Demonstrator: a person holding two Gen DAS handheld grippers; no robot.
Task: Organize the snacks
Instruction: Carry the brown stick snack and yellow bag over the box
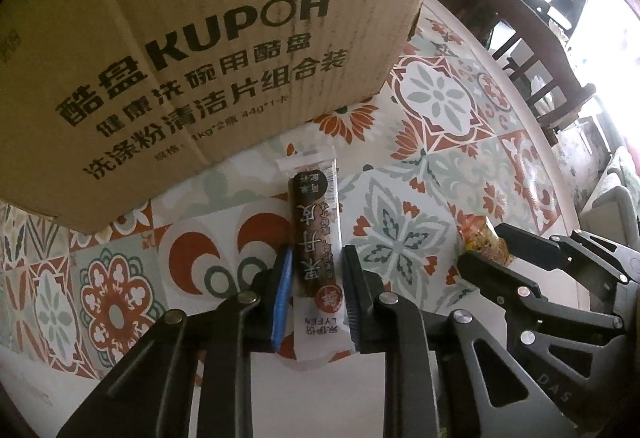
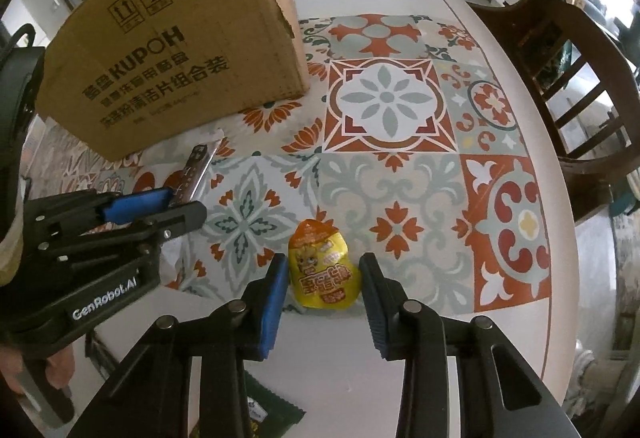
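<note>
A long brown snack stick (image 1: 316, 230) in a clear wrapper lies on the patterned tablecloth (image 1: 440, 142), just in front of the cardboard box (image 1: 200, 38). My left gripper (image 1: 318, 250) points down at it, and its blue pad and black finger press the stick's sides. In the right wrist view the left gripper (image 2: 186, 203) shows at the left, with the stick (image 2: 196, 166) poking out past it. A small yellow snack packet (image 2: 322, 270) lies flat on the cloth. My right gripper (image 2: 323, 258) stands over it, with both pads against its edges.
The cardboard box (image 2: 180, 58) stands at the back left of the round table. A dark wooden chair (image 2: 560, 78) is beyond the table's right edge. A dark green packet (image 2: 272, 406) lies under the right gripper, near the front. A hand (image 2: 24, 366) holds the left gripper.
</note>
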